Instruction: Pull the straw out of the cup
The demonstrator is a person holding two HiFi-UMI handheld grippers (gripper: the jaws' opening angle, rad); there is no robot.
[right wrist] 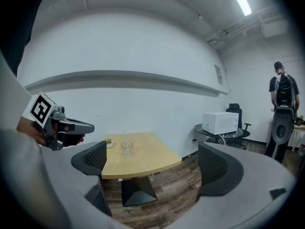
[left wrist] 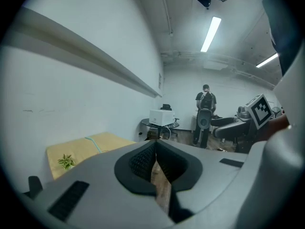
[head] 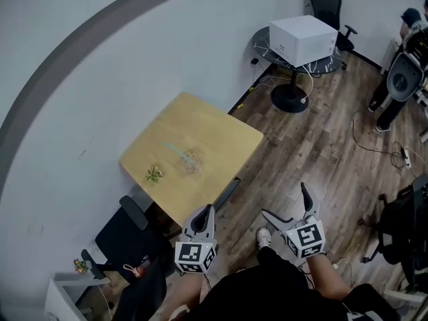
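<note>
Two grippers held short of a wooden table, with the cup and straw well apart from both.

Head view: a pale wooden table (head: pixel 221 136) stands against a white wall (head: pixel 100 79) on a plank floor (head: pixel 321 159). On it are a clear cup (head: pixel 192 160) with a pale straw (head: pixel 175 150) leaning out toward the wall, and a small green plant (head: pixel 154 174) near the edge. The left gripper (head: pixel 208 210) has its jaws together and the right gripper (head: pixel 284 200) is spread wide; both hold nothing. Farther off, a white box (head: pixel 302 39) sits on a round dark table (head: pixel 267 53), with an office chair (head: pixel 328 5) behind it.
Left gripper view: the pads meet, leaving only a sliver of floor showing between them. A person (left wrist: pixel 206 99) stands at the far end of the room under a ceiling strip light (left wrist: pixel 210 34).
Right gripper view: the jaws gape at full width. The table, cup and straw show far off in the gap.
</note>
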